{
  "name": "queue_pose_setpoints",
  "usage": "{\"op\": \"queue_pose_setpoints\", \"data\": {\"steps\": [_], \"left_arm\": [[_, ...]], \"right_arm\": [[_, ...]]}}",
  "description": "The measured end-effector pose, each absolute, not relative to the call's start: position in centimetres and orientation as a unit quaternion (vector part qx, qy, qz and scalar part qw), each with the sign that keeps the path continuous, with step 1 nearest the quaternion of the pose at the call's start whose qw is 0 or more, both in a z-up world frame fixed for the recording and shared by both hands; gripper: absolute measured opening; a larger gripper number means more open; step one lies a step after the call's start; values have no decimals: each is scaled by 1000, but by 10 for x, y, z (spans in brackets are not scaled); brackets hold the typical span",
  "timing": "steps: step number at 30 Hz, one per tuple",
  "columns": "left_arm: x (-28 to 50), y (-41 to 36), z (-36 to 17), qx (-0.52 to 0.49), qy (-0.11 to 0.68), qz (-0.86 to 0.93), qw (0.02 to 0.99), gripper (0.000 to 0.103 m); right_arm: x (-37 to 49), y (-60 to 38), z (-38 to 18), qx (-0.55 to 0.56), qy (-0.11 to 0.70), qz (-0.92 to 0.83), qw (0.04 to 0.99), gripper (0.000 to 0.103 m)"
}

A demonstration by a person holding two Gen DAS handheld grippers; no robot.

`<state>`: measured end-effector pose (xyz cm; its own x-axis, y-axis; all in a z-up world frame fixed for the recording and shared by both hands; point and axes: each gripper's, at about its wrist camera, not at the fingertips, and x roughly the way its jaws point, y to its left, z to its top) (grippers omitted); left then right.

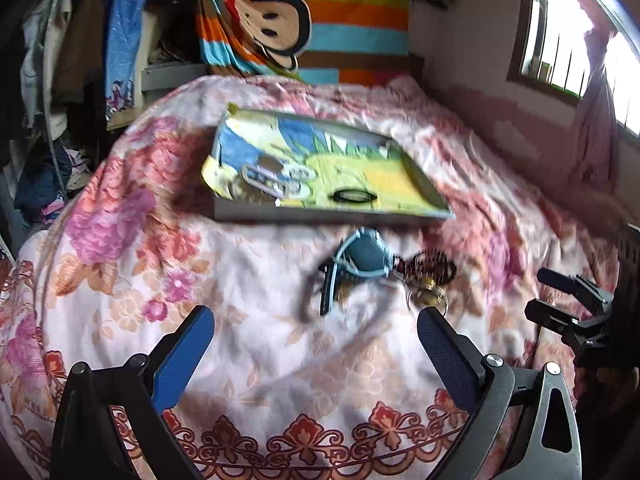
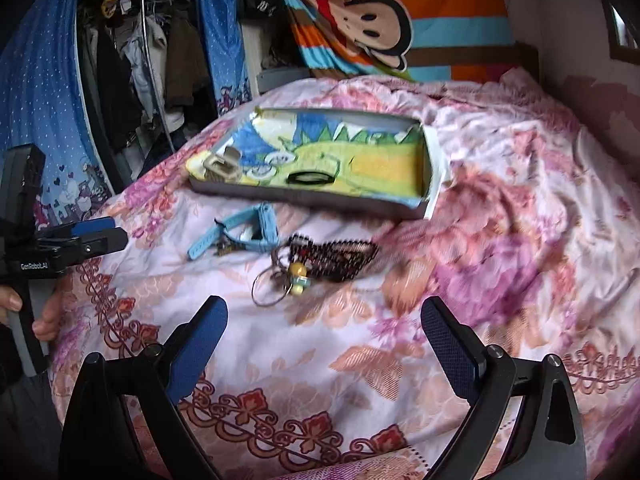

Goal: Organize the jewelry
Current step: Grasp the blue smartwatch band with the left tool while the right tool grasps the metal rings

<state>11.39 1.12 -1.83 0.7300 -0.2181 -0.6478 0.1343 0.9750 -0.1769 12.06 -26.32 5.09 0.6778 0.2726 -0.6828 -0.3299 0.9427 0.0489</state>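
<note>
A shallow grey tray (image 1: 320,216) (image 2: 434,172) with a cartoon lining lies on the floral bedspread. In it are a black bangle (image 1: 354,196) (image 2: 310,179) and a pale watch (image 1: 264,180) (image 2: 222,166). In front of the tray lie a light-blue watch (image 1: 362,256) (image 2: 240,232), a dark beaded bracelet (image 1: 434,268) (image 2: 340,258) and a thin ring with yellow beads (image 1: 430,300) (image 2: 280,284). My left gripper (image 1: 316,340) is open and empty, just short of the blue watch. My right gripper (image 2: 324,336) is open and empty, just short of the ring.
The bedspread (image 1: 260,360) (image 2: 500,240) covers the whole bed. A striped monkey blanket (image 1: 320,20) (image 2: 400,20) hangs behind. Hanging clothes (image 2: 140,60) are at the left. A window (image 1: 580,52) is at the right. Each gripper shows in the other's view (image 1: 568,312) (image 2: 80,240).
</note>
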Motion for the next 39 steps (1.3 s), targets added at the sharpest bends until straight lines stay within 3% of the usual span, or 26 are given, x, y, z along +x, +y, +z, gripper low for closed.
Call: {"op": "queue_pose_setpoints", "data": {"steps": [6,8,14,20,22,27,29,31,34,39], "left_arm": [[121,5,-33,-50,383,-96,917,102],[123,5,-34,-52,386,-99,916,101],[140,-5,-40,-29,399,-108,910,73],[165,-16,-52,7,418,-111,902,48],[172,-16,-55,4,427,-110,897,35],[182,-14,-62,-7,439,-108,892,25],[184,-15,-63,-5,441,-108,891,19],[186,-17,-65,-4,443,-110,890,8],[184,-19,-64,4,437,-105,893,5],[178,-19,-57,11,415,-95,905,4]], "right_arm": [[126,-253,30,-32,390,190,900,92],[132,-249,26,-20,395,205,895,83],[158,-232,17,-7,406,233,884,56],[170,-224,6,-3,435,229,871,44],[174,-224,0,0,449,225,865,40],[184,-225,-8,21,464,225,856,29],[185,-225,-11,23,469,224,854,19],[184,-225,-13,26,471,225,853,16],[184,-224,-13,27,473,228,851,9],[181,-222,-10,20,465,235,854,4]]}}
